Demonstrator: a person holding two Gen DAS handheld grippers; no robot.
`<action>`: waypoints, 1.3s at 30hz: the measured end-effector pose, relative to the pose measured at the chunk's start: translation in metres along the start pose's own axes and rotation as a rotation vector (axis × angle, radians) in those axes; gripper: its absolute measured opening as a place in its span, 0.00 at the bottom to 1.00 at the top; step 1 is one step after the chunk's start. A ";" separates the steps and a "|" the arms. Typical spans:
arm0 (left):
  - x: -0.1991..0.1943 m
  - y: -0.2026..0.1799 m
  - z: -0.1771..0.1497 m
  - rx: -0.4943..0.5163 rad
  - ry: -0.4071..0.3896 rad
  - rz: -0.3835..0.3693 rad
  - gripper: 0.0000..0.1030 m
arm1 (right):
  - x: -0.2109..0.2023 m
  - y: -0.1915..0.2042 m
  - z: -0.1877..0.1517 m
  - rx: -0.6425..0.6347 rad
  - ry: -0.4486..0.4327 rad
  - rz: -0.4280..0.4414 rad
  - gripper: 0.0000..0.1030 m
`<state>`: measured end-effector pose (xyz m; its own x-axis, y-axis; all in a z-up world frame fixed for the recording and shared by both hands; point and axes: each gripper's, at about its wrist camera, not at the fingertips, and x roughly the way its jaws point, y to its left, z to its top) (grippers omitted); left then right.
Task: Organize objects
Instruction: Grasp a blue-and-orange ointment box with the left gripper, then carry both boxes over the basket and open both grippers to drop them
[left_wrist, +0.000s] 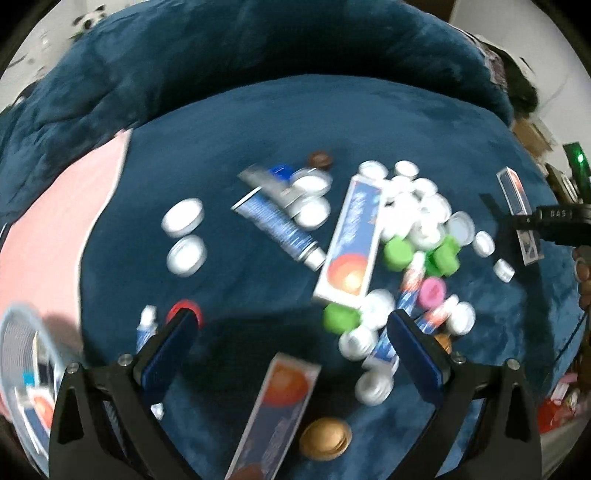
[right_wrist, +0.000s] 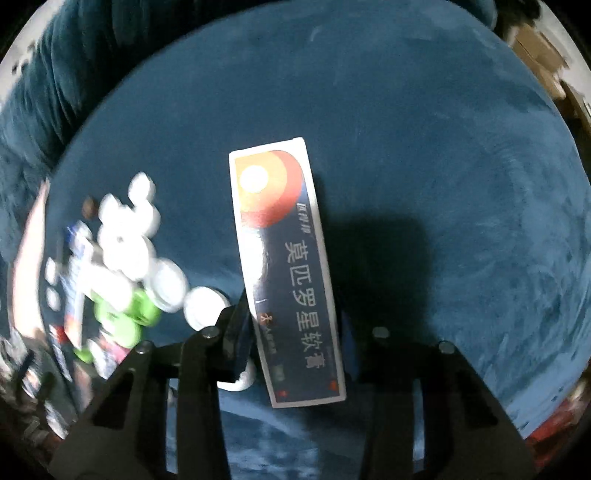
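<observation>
Ointment box (right_wrist: 286, 273) in right hand-held gripper (right_wrist: 295, 332)

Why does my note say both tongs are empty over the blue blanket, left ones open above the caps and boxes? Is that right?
Not quite. The right tongs are not empty: the right wrist view shows them shut on a long ointment box. The rest stands: the left tongs are open and empty above the caps and boxes on the blue blanket.

Your right gripper (right_wrist: 295, 332) pinches a long ointment box (right_wrist: 286, 273); more boxes (left_wrist: 349, 236), tubes (left_wrist: 280, 225) and caps (left_wrist: 406, 199) lie scattered on the blue blanket (left_wrist: 240, 140).
</observation>
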<state>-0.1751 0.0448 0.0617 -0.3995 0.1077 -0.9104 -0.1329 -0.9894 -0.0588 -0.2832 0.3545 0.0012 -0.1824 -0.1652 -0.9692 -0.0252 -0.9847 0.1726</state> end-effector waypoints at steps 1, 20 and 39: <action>0.004 -0.006 0.007 0.020 -0.004 -0.007 0.99 | -0.004 0.000 0.001 0.012 -0.010 0.014 0.39; 0.067 -0.041 0.047 0.189 0.034 -0.043 0.38 | -0.028 0.044 -0.015 -0.080 -0.052 0.099 0.40; -0.086 0.095 -0.027 -0.159 -0.152 0.009 0.38 | -0.048 0.184 -0.068 -0.306 -0.023 0.272 0.39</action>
<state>-0.1286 -0.0609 0.1232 -0.5335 0.1007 -0.8398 0.0108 -0.9920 -0.1258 -0.2126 0.1777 0.0675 -0.1642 -0.4243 -0.8905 0.3203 -0.8768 0.3587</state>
